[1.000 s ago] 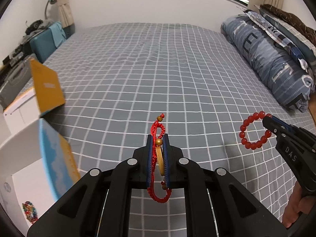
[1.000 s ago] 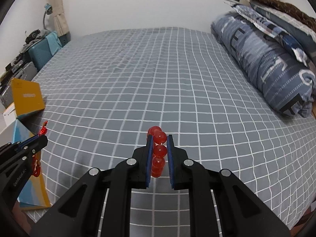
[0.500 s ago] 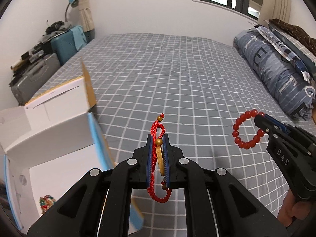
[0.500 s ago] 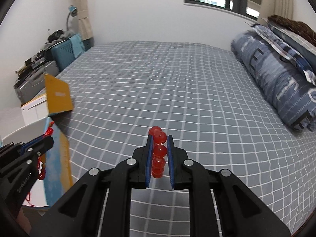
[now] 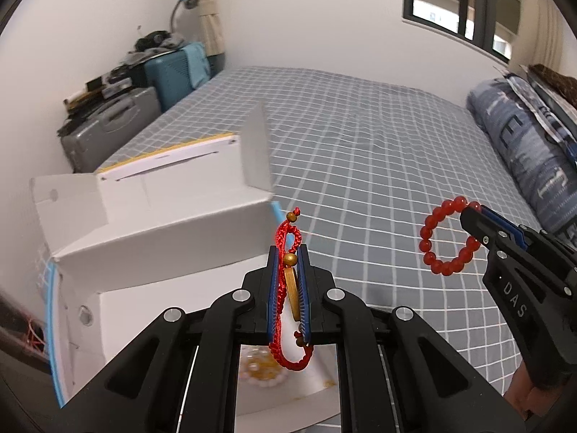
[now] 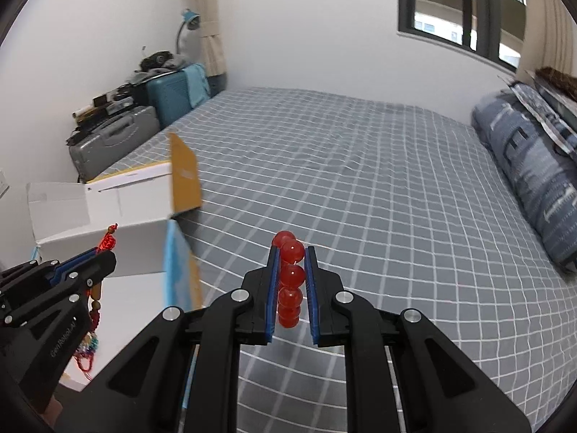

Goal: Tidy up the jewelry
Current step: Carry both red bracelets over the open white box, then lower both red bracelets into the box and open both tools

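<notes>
1. Jewelry box [image 5: 162,238], white card, flaps up, sits on the grid-check bed [image 5: 378,166] at 9 o'clock in the left wrist view; open cavity directly below the left gripper. A blurred yellow-and-pale beaded piece [image 5: 263,371] lies on its floor.
2. Left gripper [image 5: 288,270] held level over the box mouth, pointing toward 12. Jaws nearly closed, pinching a red cord bracelet [image 5: 285,249] with wooden beads and a gold disc; knotted loop sticks out past the tips, lower loop hangs beneath.
3. Right gripper [image 6: 291,263] at 3 o'clock of the left one, over bare bed, well apart from the box. Jaws narrowed onto a red bead bracelet [image 5: 449,240], gripped at one side; the ring hangs free toward 9 o'clock of its tips.
4. Right hand's skin barely visible at the frame edge; wrist pose cannot be told.
</notes>
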